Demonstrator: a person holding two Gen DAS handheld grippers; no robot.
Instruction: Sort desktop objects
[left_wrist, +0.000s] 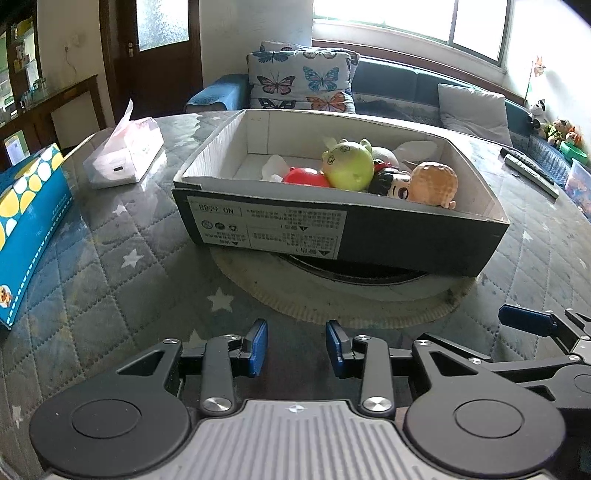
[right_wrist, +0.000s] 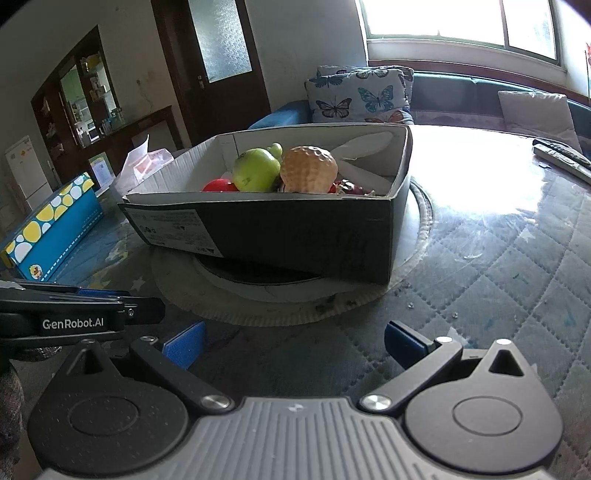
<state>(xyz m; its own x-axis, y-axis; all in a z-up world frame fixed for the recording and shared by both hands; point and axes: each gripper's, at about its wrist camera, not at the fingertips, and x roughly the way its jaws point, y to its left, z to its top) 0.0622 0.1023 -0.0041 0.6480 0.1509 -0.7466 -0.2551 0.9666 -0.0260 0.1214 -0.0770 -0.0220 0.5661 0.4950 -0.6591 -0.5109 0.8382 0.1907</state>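
Note:
A black cardboard box (left_wrist: 369, 236) with a white inside stands on a round turntable in the middle of the table. In it lie a green toy (left_wrist: 349, 166), a red ball (left_wrist: 306, 177), a tan-haired doll head (left_wrist: 434, 182) and a black-haired doll (left_wrist: 393, 182). The box (right_wrist: 295, 236) and its green toy (right_wrist: 256, 171) also show in the right wrist view. My left gripper (left_wrist: 297, 347) hovers in front of the box, jaws partly open, empty. My right gripper (right_wrist: 293, 345) is wide open and empty, to the right of the left one.
A blue box with yellow dots (left_wrist: 26, 229) lies at the left. A pink tissue pack (left_wrist: 125, 155) lies behind it. Remote controls (left_wrist: 532, 171) lie at the far right. A sofa with butterfly pillows (left_wrist: 299, 81) stands beyond the table.

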